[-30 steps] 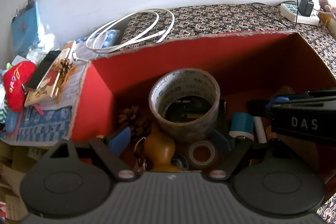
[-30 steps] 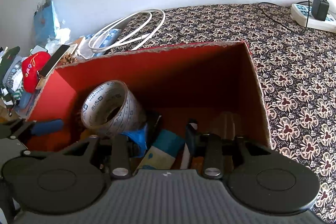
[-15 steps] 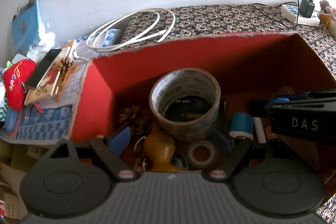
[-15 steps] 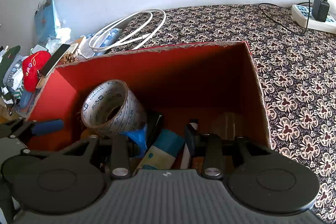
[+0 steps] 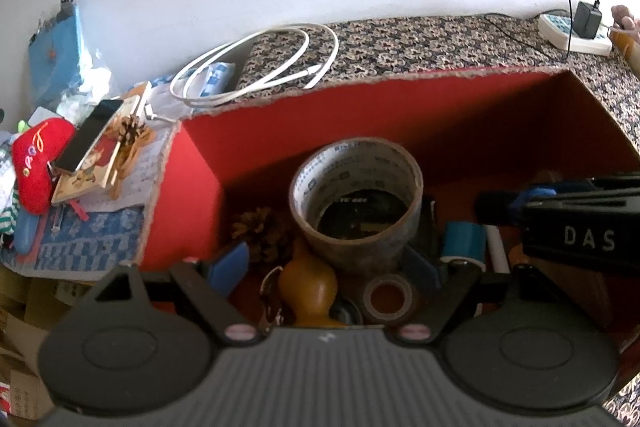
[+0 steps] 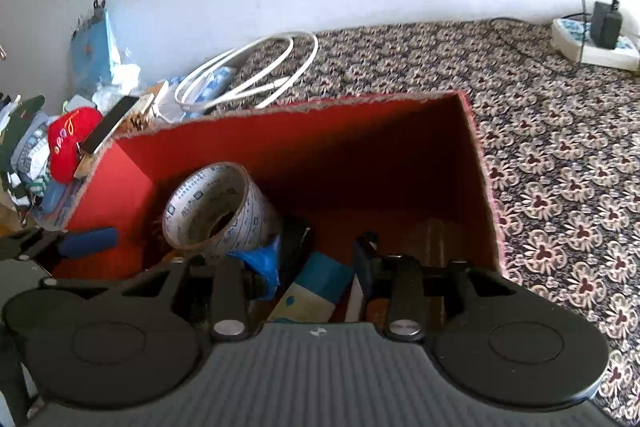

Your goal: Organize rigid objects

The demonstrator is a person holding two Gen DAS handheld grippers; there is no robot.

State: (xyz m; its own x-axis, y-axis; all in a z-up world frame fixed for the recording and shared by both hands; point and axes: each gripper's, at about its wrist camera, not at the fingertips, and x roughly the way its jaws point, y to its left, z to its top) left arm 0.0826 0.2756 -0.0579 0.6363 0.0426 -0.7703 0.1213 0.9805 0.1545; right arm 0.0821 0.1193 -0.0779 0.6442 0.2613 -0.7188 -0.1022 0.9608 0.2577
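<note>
Two tape rolls [image 5: 356, 203], a pinecone [image 5: 260, 231] and a gourd [image 5: 308, 287] fill the red box [image 5: 400, 119]; both tools gape empty.

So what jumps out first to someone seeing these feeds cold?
The red box fills both views, on a floral cloth. Inside, a big tape roll stands open end up at centre left, with a small roll, a pine cone and a blue-capped tube around it. A white cable coils behind the box.
</note>
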